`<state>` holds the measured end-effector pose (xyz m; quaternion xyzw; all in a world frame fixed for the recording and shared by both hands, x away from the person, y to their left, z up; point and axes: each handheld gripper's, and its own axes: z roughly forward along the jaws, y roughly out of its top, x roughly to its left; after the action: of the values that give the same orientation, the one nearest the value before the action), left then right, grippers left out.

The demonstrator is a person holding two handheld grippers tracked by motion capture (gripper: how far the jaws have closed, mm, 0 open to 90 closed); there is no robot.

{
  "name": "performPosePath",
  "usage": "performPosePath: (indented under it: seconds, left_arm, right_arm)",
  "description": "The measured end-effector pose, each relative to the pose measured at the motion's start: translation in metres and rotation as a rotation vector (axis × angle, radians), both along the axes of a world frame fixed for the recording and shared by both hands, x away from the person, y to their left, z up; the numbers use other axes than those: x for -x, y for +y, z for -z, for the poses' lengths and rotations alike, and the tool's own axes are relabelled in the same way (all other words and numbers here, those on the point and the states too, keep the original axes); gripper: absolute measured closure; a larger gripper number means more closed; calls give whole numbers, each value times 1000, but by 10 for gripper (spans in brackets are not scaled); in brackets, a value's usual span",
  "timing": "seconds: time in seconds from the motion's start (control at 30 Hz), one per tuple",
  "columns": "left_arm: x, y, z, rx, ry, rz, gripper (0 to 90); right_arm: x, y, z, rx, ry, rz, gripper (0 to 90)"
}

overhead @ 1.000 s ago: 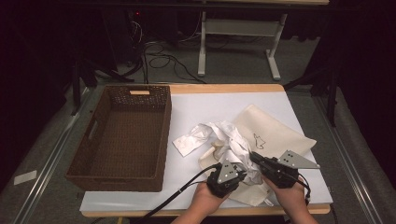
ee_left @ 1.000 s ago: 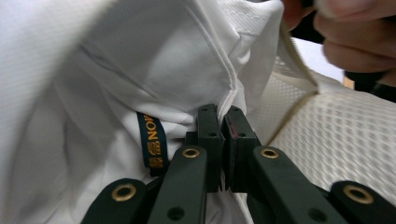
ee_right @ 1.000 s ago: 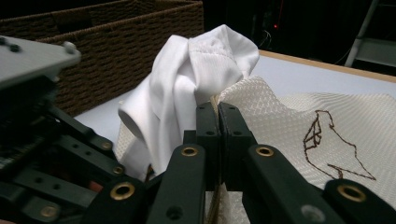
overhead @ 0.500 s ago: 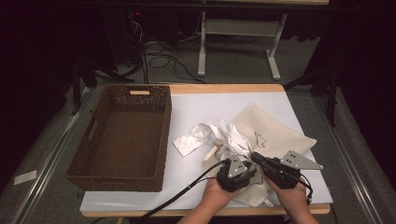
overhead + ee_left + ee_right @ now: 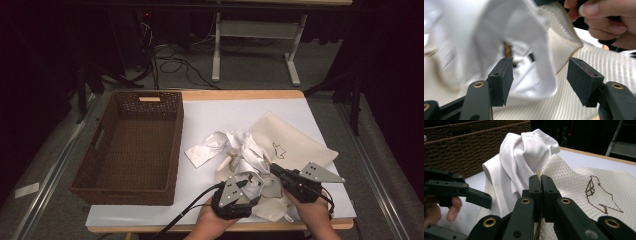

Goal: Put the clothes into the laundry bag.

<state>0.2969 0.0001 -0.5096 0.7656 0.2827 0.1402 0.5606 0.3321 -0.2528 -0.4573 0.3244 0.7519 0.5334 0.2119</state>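
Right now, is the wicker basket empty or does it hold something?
Empty. The high view shows the bare woven floor of the wicker basket; the white garment lies outside it, on the table.

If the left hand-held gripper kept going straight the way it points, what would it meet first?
Most likely the white garment: a fold of it hangs just ahead, between the open jaws of the left hand-held gripper. The cream bag lies beneath; depth is hard to judge.
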Motion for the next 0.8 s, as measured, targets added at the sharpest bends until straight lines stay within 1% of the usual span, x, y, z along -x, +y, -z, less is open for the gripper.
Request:
performPosePath:
  seconds: [0.07, 0.1, 0.13, 0.2, 0.23, 0.27, 0.3, 0.33, 0.37, 0.43, 0.47, 0.5, 0.53, 0.57, 0.63, 0.67, 0.7, 0.8]
  left_arm:
    - [2, 8, 5, 1, 2, -35, 405]
    - [1, 12, 6, 6, 5, -60, 426]
    - [-1, 15, 6, 12, 10, -90, 449]
    - [-6, 20, 4, 26, 20, -128, 463]
    - [-9, 22, 1, 27, 5, -148, 457]
    - [-10, 23, -2, 23, -6, -159, 431]
    - [-14, 23, -7, 18, -26, -170, 403]
    - [-17, 22, -10, 20, -37, -177, 375]
    - [-22, 21, -17, 26, -47, -177, 370]
    - [-31, 17, -25, 37, -48, -175, 365]
    - [-35, 14, -28, 33, -48, -172, 377]
    - [-40, 10, -30, 33, -39, -155, 434]
    - [-43, 7, -29, 36, -30, -136, 544]
    - [-44, 3, -28, 29, -32, -133, 609]
    - [-43, -3, -25, 13, -35, -134, 788]
    - [-42, -7, -22, 20, -27, -124, 841]
    - [-39, -13, -19, 17, -24, -108, 862]
    - [-33, -28, -10, -5, -22, -71, 867]
  right_arm:
    - [0, 0, 0, 5, -2, -1, 892]
    - [0, 0, 0, 7, -3, 1, 893]
    - [0, 0, 0, 7, -3, 1, 892]
    - [1, 0, 0, 3, 3, 5, 892]
    - [1, 0, -1, 4, 0, 4, 893]
    - [1, 0, 0, 4, -1, 2, 893]
    - [1, -1, 0, 4, -1, 2, 892]
    - [0, -1, 0, 2, 2, -1, 893]
    - [0, -1, 0, 5, -2, -6, 893]
    - [0, 1, 0, 8, 1, -3, 893]
    - [0, 1, 0, 8, -1, -5, 893]
    - [0, 1, 0, 8, -1, -5, 893]
    - [0, 0, 0, 7, 1, -3, 893]
    - [-1, 0, 0, 7, 1, -5, 893]
    - [-1, 0, 1, 7, 3, -2, 893]
    - [-1, 0, 1, 6, 4, 0, 893]
    - [-2, -1, 1, 9, 0, -1, 893]
    - [-2, -2, 0, 2, 1, 3, 893]
